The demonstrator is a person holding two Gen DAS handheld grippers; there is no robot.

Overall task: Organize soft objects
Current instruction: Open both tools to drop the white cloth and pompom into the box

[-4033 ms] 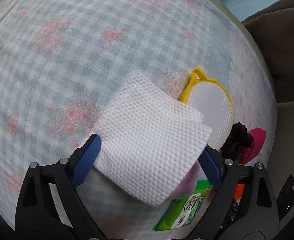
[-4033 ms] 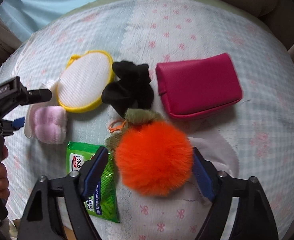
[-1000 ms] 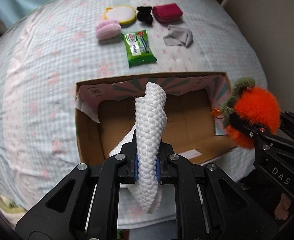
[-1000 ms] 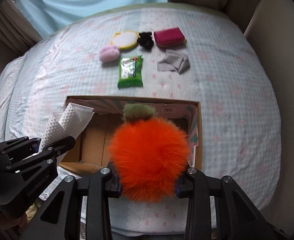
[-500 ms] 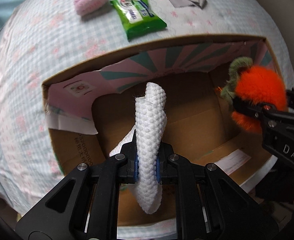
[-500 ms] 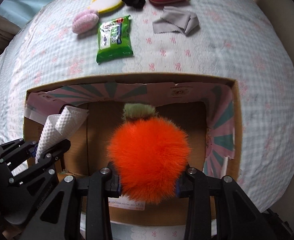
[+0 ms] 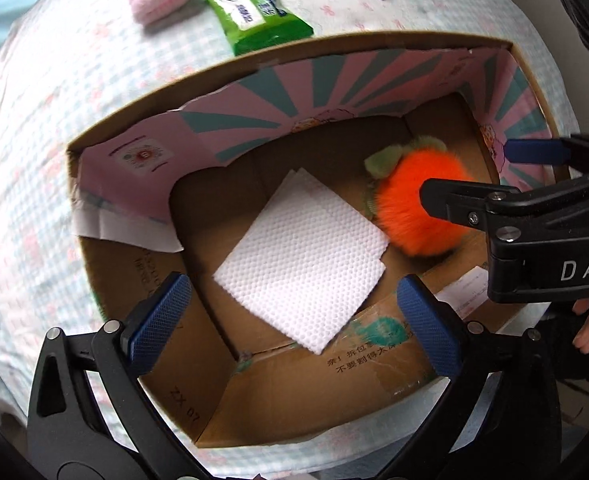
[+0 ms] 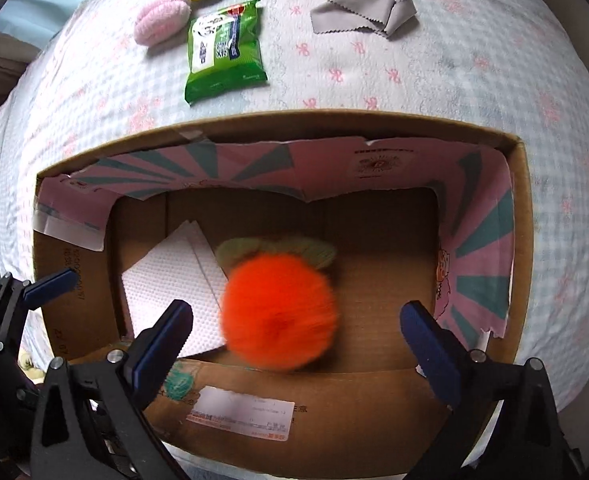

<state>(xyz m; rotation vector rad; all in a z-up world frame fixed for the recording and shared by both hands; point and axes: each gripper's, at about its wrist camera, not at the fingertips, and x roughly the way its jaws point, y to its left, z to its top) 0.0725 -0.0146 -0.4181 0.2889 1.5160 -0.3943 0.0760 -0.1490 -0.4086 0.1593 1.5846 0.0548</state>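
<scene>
Two grippers hang over our cardboard box (image 8: 518, 216), jaws opening wide and gripping nothing: the left gripper (image 7: 294, 322) above the white mesh cloth (image 7: 302, 256), the right gripper (image 8: 294, 338) above the blurred orange pom-pom (image 8: 280, 312). Both soft things are inside the box, the pom-pom just right of the cloth, and nothing bars our way to them. Farther off on the bedspread (image 8: 474, 60) we see a green wipes pack (image 8: 224, 50), a pink plush (image 8: 160, 22) and a grey cloth (image 8: 364, 8).
</scene>
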